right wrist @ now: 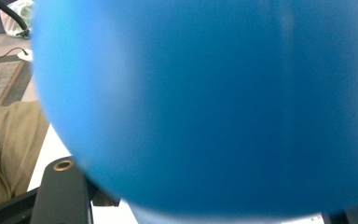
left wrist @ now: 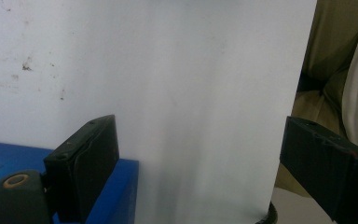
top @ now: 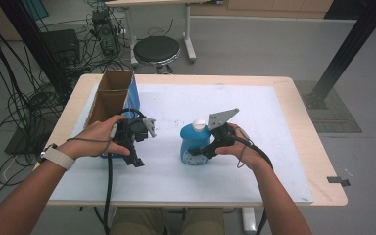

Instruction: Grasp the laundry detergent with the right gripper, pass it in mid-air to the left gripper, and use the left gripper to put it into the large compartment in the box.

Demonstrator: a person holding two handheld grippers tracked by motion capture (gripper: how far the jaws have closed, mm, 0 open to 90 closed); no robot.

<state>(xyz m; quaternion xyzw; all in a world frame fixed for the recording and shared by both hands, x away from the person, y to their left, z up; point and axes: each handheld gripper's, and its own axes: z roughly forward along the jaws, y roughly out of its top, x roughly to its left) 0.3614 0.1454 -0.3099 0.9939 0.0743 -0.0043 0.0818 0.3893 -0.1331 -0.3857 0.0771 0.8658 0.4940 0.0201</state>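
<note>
One blue bottle (top: 194, 143) with a white cap is standing upright near the middle of the surface (top: 254, 147), and the right hand-held gripper (top: 206, 149) is sitting against its right side, jaws partly closed around the body. One open cardboard box (top: 112, 95) with a blue side is standing at the far left. The left hand-held gripper (top: 136, 155) is resting just beside it, jaws spread wide on nothing. One round black stool (top: 156, 50) is waiting on the grey floor beyond, cables (top: 14, 98) trailing left.
</note>
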